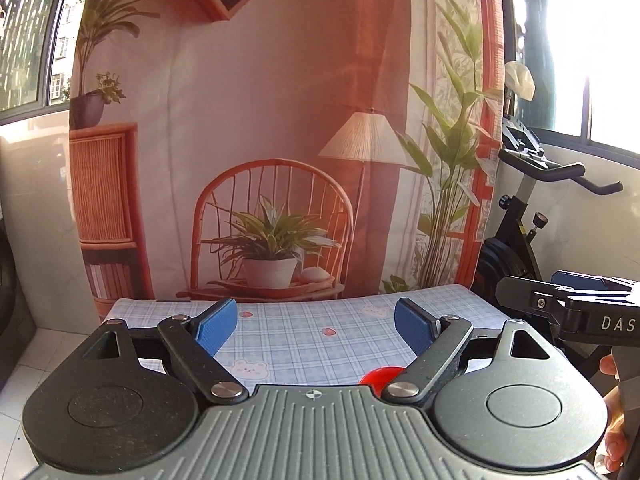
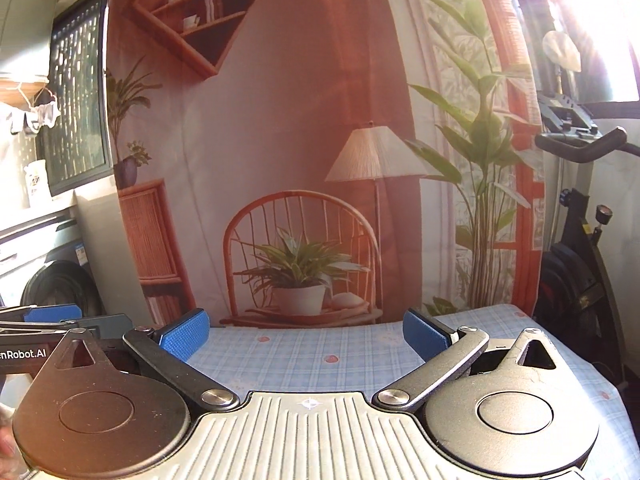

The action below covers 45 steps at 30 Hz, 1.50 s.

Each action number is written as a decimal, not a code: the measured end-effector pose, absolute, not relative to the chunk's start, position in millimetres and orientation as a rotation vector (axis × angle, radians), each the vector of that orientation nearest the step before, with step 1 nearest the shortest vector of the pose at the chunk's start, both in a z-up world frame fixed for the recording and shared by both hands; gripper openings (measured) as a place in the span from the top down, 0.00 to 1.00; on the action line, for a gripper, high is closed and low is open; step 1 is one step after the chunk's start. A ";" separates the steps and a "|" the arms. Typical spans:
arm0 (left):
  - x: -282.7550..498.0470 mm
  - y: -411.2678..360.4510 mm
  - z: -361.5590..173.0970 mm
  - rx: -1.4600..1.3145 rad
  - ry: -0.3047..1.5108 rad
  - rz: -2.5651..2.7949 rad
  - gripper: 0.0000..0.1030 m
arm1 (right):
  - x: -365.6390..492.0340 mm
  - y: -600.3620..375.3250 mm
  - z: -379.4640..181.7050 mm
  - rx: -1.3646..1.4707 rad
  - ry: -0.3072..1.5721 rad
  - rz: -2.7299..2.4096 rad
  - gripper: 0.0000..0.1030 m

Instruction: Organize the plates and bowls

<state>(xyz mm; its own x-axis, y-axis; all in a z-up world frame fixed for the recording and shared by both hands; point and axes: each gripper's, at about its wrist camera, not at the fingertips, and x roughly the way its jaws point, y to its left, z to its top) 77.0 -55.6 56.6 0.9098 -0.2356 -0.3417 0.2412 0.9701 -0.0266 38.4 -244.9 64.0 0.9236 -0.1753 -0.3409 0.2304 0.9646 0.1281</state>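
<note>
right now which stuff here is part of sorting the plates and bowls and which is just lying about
Part of the job:
- red dish, mostly hidden behind the left tongs
- left tongs, open
- right tongs, open
- checked tablecloth, the work surface

Just lying about:
- printed backdrop
- exercise bike
- washing machine

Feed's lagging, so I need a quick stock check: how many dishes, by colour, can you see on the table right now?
Red dish, mostly hidden behind the left claw: 1
Other colours: 0
Total: 1
Plate or bowl cannot be told. The right wrist view shows none.
</note>
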 end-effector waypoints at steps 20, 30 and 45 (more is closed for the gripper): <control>15.8 -43.0 106.5 0.056 0.216 -0.140 0.09 | 8.5 -213.7 106.2 0.121 0.273 -0.218 0.00; 19.9 -43.0 103.5 0.045 0.235 -0.129 0.09 | 6.1 -219.4 104.9 0.135 0.274 -0.225 0.00; 20.7 -40.3 103.1 0.035 0.252 -0.129 0.09 | 3.7 -221.5 104.8 0.136 0.274 -0.230 0.00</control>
<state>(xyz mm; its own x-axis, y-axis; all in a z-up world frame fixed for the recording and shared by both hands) 20.7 -40.3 103.1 0.9602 -0.1227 -0.2509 0.1314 0.9912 0.0184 3.7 -221.5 104.8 0.9369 -0.2061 -0.2825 0.2429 0.9647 0.1015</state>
